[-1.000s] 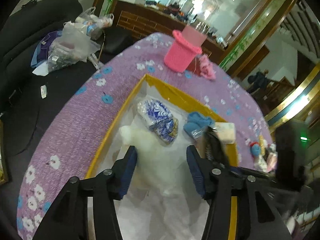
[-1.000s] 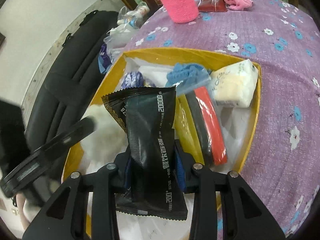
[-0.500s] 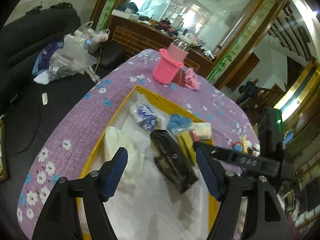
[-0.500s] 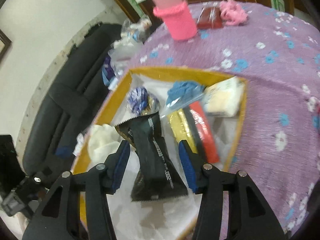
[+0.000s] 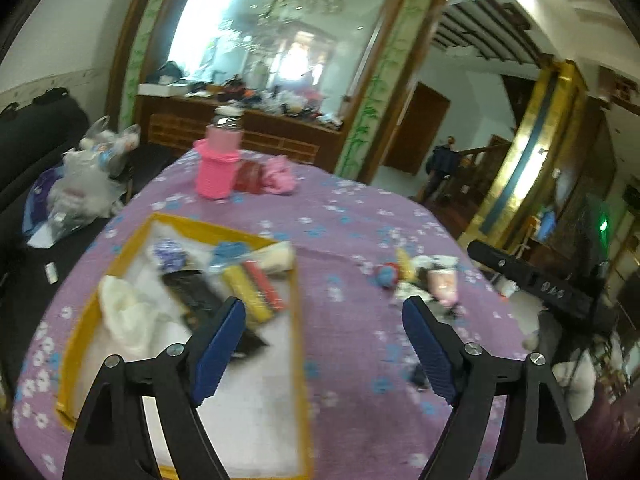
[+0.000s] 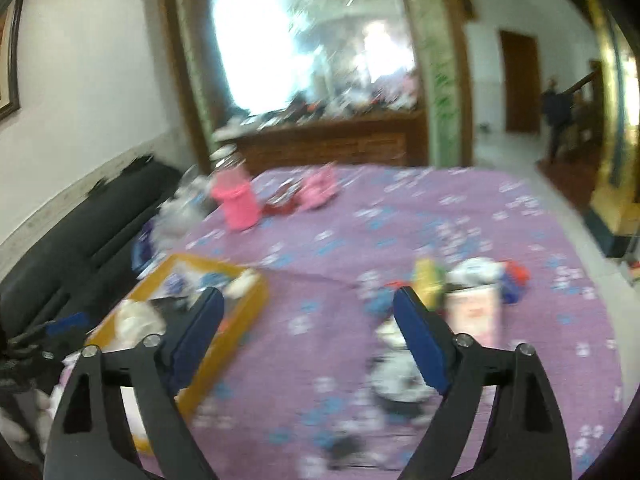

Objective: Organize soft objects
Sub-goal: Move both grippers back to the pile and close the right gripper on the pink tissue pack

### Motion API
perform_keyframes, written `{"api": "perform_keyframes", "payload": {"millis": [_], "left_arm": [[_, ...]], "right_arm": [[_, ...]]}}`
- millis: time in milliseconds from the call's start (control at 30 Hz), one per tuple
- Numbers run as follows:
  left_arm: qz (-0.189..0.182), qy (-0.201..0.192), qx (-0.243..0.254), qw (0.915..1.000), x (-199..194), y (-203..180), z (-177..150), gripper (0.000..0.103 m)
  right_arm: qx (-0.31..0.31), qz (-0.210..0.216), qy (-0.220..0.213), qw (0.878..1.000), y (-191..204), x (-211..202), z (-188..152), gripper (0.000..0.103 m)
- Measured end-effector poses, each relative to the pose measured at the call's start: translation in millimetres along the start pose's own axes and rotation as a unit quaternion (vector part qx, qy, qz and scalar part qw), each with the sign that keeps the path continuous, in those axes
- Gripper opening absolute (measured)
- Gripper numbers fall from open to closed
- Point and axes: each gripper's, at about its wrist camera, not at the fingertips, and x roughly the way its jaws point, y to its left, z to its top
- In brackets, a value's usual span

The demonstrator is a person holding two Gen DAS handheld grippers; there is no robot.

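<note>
A yellow-rimmed tray (image 5: pixel 298 312) lies on the purple flowered table and holds a white fluffy item (image 5: pixel 124 312), a black packet (image 5: pixel 192 292), yellow and red packets (image 5: pixel 252 288), a blue cloth (image 5: pixel 230 250) and a pale pack. The tray also shows in the right wrist view (image 6: pixel 248 312). A loose pile of soft items (image 5: pixel 424 276) lies to the right of the tray; it shows in the right wrist view (image 6: pixel 472 284). My left gripper (image 5: pixel 320 340) is open and empty above the tray's right edge. My right gripper (image 6: pixel 308 328) is open and empty, raised between tray and pile.
A pink knitted holder (image 5: pixel 218 170), a dark red pouch (image 5: pixel 248 176) and a pink cloth (image 5: pixel 280 176) stand at the table's far side. A black sofa (image 6: pixel 80 240) with plastic bags (image 5: pixel 84 184) lies left. A wooden sideboard (image 5: pixel 240 132) is behind.
My right gripper let go of the black packet into the tray and opened. Both grippers rose and swung right, away from the tray, toward the loose pile.
</note>
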Motion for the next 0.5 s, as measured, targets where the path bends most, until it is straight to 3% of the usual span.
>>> {"api": "perform_keyframes", "payload": {"millis": [33, 133, 300, 500], "left_arm": [[-0.006, -0.001, 0.000, 1.0000, -0.2, -8.7, -4.5, 0.087], [-0.013, 0.007, 0.001, 0.9999, 5.9, -24.0, -18.3, 0.090], [-0.013, 0.056, 0.006, 0.9983, 33.5, -43.2, -36.5, 0.090], [-0.013, 0.096, 0.006, 0.9953, 61.8, -57.8, -36.8, 0.090]], "right_arm": [[0.001, -0.008, -0.007, 1.000, -13.0, -7.2, -4.1, 0.087], [0.037, -0.027, 0.033, 0.998, -54.4, -4.9, -16.4, 0.087], [0.159, -0.007, 0.086, 0.983, -131.4, 6.2, -48.8, 0.087], [0.235, 0.026, 0.110, 0.965, -174.0, 21.6, -70.0, 0.087]]}}
